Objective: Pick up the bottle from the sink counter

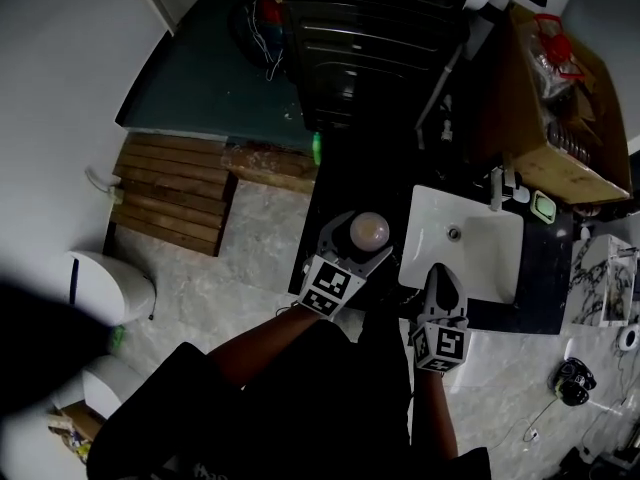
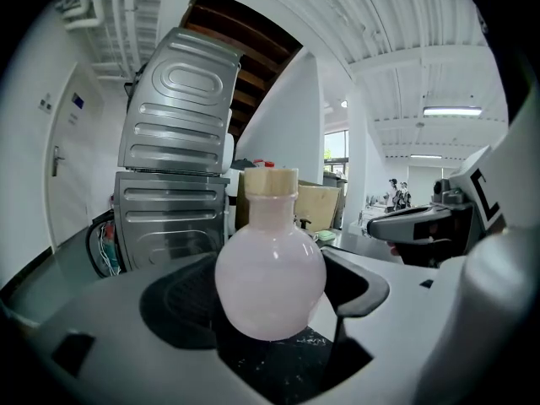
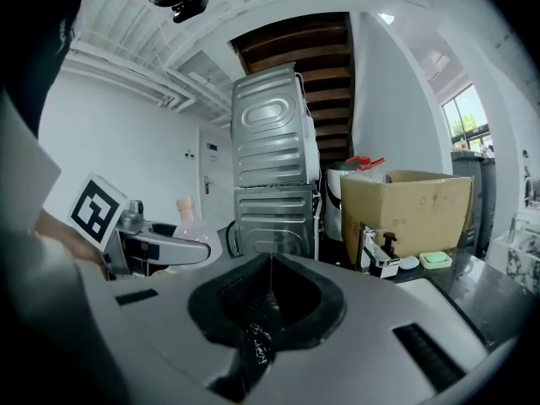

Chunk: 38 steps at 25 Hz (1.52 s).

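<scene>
A round pale-pink bottle (image 1: 368, 230) with a cork-coloured cap is over the black sink counter (image 1: 345, 183), left of the white basin. My left gripper (image 1: 362, 240) is shut on it, one jaw on each side of its belly. In the left gripper view the bottle (image 2: 270, 281) stands upright between the pads, with speckled counter below; whether its base touches I cannot tell. My right gripper (image 1: 441, 274) hovers at the basin's near-left corner, shut with nothing in it (image 3: 268, 302). From there the bottle (image 3: 192, 222) shows at the left.
The white basin (image 1: 480, 258) has a faucet (image 1: 497, 188) and a green soap dish (image 1: 543, 206) behind it. A cardboard box (image 1: 560, 118) stands on the counter's far end. A stacked grey washer and dryer (image 1: 370, 38) lie beyond the counter. Tiled floor and wooden slats (image 1: 170, 193) are at the left.
</scene>
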Tool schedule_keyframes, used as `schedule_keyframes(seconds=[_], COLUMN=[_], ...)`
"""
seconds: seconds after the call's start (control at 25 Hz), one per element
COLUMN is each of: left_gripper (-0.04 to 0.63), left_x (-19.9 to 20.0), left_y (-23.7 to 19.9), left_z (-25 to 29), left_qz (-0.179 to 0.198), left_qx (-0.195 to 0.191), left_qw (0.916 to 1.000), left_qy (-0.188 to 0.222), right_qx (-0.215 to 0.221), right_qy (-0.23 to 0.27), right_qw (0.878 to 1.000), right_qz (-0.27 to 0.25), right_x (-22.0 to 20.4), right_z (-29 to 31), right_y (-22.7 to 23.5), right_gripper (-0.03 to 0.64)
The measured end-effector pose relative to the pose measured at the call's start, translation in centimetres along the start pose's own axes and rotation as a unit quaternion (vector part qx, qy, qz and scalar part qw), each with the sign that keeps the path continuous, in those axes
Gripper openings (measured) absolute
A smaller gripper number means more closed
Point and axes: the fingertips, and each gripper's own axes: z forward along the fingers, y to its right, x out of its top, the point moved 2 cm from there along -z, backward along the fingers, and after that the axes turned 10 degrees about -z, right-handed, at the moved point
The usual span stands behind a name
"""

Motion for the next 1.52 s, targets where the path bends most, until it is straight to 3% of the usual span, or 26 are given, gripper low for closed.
schedule_keyframes(seconds=[0.2, 0.44, 0.88, 1.08, 1.52], left_gripper=[0.374, 0.374, 0.374, 0.374, 0.374], left_x=[0.2, 1.8, 4.4, 5.1, 5.9], left_y=[1.3, 3.3, 6.2, 7.2, 9.1], left_z=[-0.8, 1.0, 5.3, 6.7, 8.1], left_qz=[0.003, -0.006, -0.023, -0.036, -0.034], left_qx=[0.01, 0.034, 0.093, 0.11, 0.13], left_qw=[0.9999, 0.9993, 0.9942, 0.9911, 0.987], left_qy=[0.001, 0.015, 0.049, 0.065, 0.088], right_qx=[0.009, 0.018, 0.059, 0.072, 0.087], right_qy=[0.021, 0.039, 0.041, 0.041, 0.045], right_qw=[1.0, 0.999, 0.997, 0.995, 0.994], right_qz=[0.002, 0.002, -0.029, -0.054, -0.056], right_x=[1.3, 2.4, 2.9, 3.0, 2.6], right_z=[0.0, 0.2, 1.4, 2.0, 2.0], right_y=[0.6, 4.8, 12.1, 14.5, 17.7], right_gripper=[0.038, 0.038, 0.038, 0.037, 0.037])
